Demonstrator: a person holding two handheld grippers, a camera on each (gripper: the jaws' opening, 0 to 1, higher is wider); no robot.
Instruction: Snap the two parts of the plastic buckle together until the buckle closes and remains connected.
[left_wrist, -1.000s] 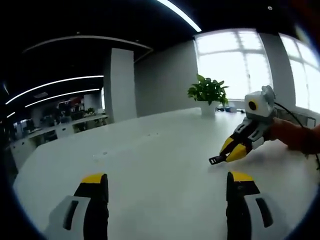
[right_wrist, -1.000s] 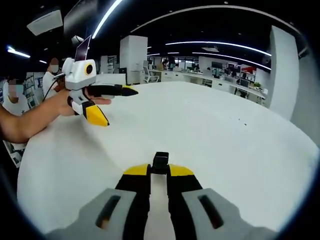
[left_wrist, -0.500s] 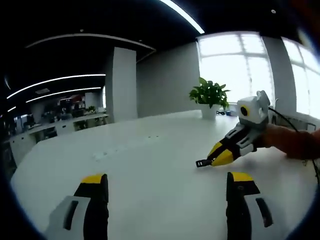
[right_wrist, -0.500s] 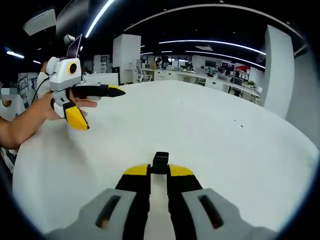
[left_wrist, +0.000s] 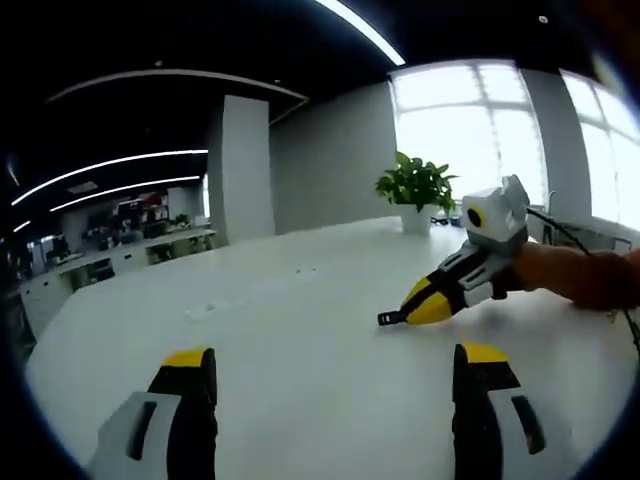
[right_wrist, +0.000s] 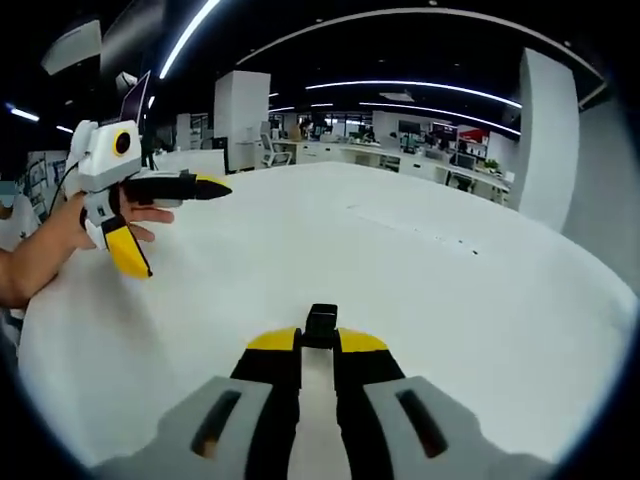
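White laminate covers the large round-edged table (left_wrist: 300, 330), over which both grippers are held. In the left gripper view, the left gripper (left_wrist: 335, 400) is seen with its two yellow-tipped black jaws spread wide apart, nothing between them, above bare tabletop. Further off to the right in that view, the right gripper (left_wrist: 392, 317) is seen from the side, held by a person's hand (left_wrist: 540, 275) and angled down toward the table; a small black plastic buckle part (left_wrist: 390, 318) sticks out from its yellow tips, close to the table surface. Whether the part touches the table cannot be told.

In the right gripper view, the right gripper (right_wrist: 320, 340) is shown with its jaws pressed together on the small black plastic buckle part (right_wrist: 321, 325), which projects just beyond the yellow tips over the white table (right_wrist: 400, 260). At the left of that view, the left gripper (right_wrist: 170, 225) is held up by a hand (right_wrist: 125, 215), its two jaws splayed wide, one pointing sideways and one pointing down, with nothing held. The two grippers are well apart.

A green potted plant in a white pot (left_wrist: 417, 190) is seen standing at the far edge of the table before bright windows (left_wrist: 470, 120). A white square column (left_wrist: 245, 165) and rows of distant office desks (right_wrist: 420, 165) are seen beyond, under long ceiling light strips (right_wrist: 430, 90).
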